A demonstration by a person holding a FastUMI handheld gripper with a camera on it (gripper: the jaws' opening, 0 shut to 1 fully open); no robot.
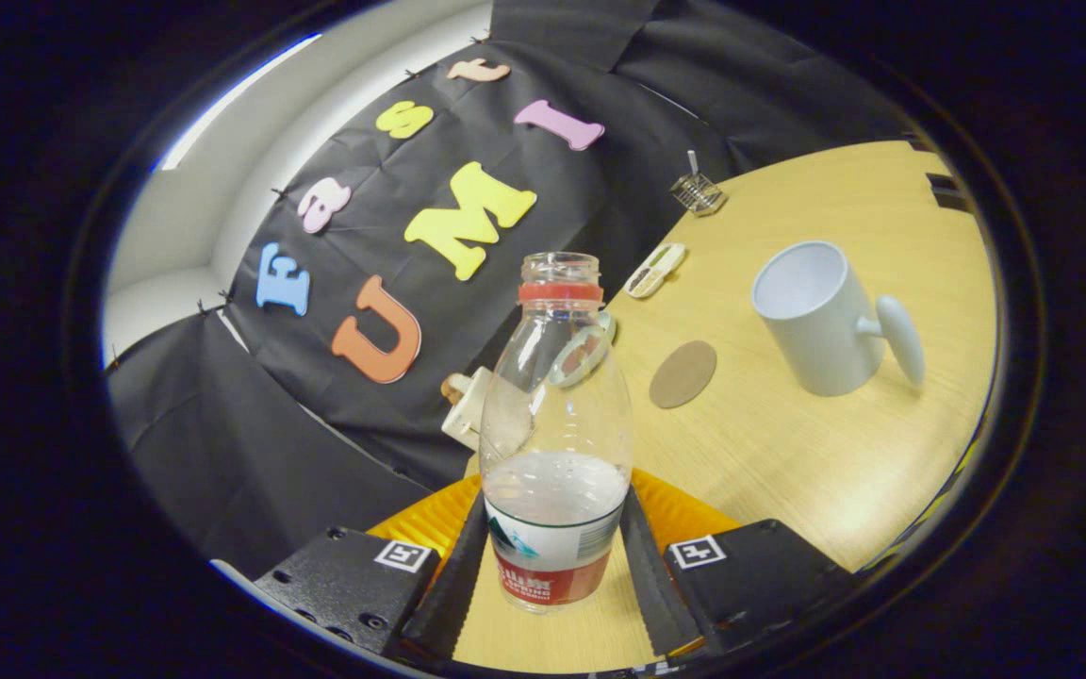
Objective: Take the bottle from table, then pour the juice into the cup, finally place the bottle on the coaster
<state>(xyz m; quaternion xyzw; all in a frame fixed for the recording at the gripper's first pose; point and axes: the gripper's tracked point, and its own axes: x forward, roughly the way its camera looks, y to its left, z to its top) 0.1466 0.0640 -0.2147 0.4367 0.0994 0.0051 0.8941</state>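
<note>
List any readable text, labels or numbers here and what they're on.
Label on the bottle, which the gripper holds with both jaws pressed on it: print too blurred to read.
Two square tags on the gripper: patterns only, no words.
The cup and the coaster: no text.

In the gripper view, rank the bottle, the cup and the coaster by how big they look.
1. Bottle, held between the tool's fingers, so nearness inflates it.
2. Cup.
3. Coaster, smallest.
</note>
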